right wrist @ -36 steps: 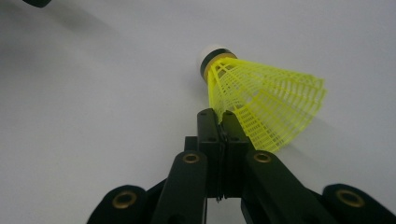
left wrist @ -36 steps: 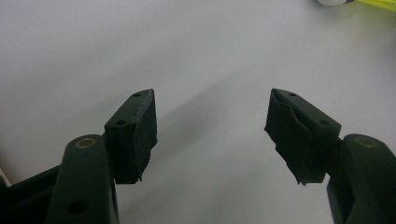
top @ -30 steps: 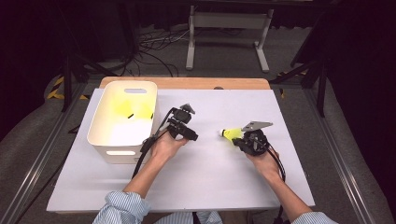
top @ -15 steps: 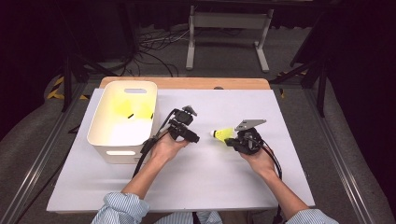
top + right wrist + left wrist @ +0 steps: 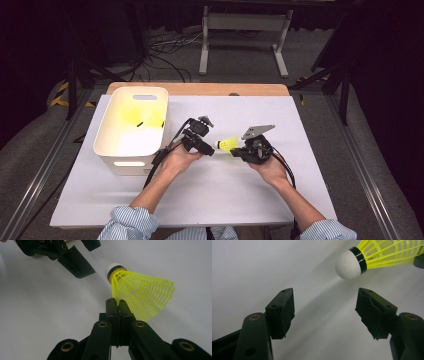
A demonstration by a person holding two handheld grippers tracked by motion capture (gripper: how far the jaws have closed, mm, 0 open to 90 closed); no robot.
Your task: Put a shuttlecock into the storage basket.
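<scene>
Since the earlier picture, the right gripper (image 5: 239, 151) has carried the yellow shuttlecock (image 5: 227, 144) over the white table (image 5: 300, 190) toward the left gripper (image 5: 210, 148), and the two are now close together. In the high view, the shuttlecock sits between the two grippers, its white tip pointing at the left one, and a white bin (image 5: 131, 131) stands to the left. In the left gripper view, the left gripper (image 5: 325, 308) has its jaws spread wide with nothing between them, and the shuttlecock (image 5: 372, 255) floats just past the far jaw. There are tiny dark letters on its skirt edge, maybe a brand, too small to read. In the right gripper view, the right gripper (image 5: 117, 302) is pressed together, pinching the shuttlecock's (image 5: 140, 292) yellow skirt.
</scene>
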